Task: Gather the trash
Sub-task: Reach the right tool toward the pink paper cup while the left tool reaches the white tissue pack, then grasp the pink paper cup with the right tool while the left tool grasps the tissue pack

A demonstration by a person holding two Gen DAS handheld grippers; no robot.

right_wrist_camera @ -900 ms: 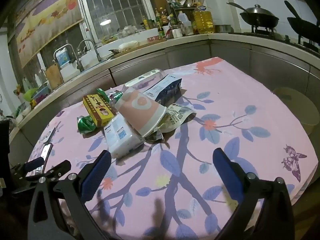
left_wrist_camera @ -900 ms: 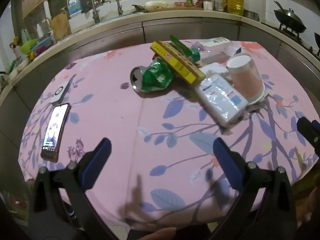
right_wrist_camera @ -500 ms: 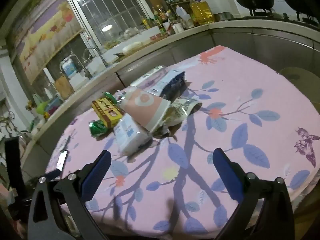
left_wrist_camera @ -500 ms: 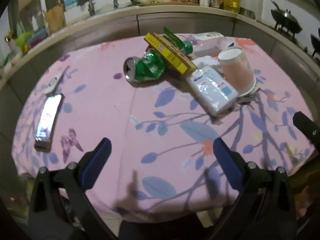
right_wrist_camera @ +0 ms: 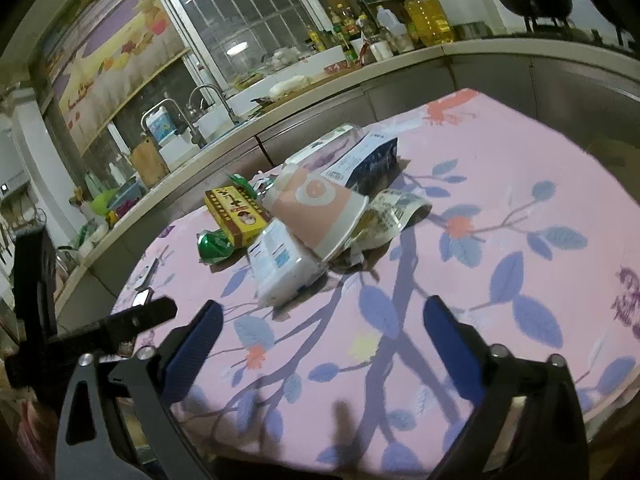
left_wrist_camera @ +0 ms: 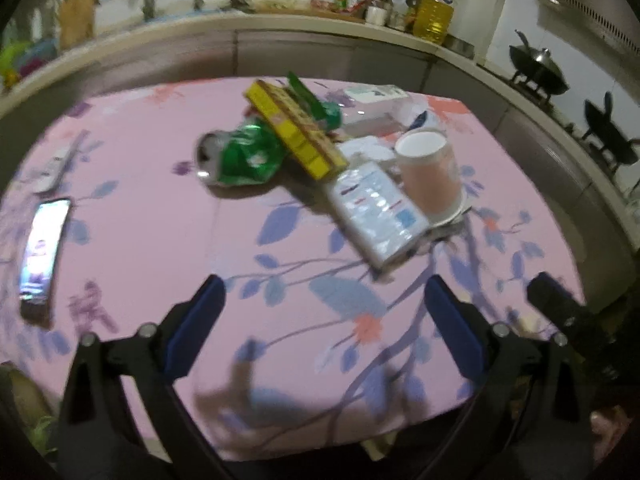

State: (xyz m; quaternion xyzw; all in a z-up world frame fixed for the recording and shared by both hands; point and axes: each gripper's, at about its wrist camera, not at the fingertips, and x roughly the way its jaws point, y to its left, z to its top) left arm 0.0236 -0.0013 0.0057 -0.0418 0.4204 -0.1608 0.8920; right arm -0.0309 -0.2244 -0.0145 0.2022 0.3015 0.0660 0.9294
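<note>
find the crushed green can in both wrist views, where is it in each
Left wrist view: the crushed green can lies left of centre in the upper half, at the left end of the trash pile, its open end facing left.
Right wrist view: the can shows small, left of centre, half hidden behind the box.
Shared landmark: the yellow box leans across the can in both views.

Table with pink floral cloth (right_wrist_camera: 500, 184) directly ahead. Beyond it, grey curved counter (right_wrist_camera: 400, 92) with sink taps (right_wrist_camera: 200, 100), far left. Barred window (right_wrist_camera: 248, 20) above the counter, dark outside.
</note>
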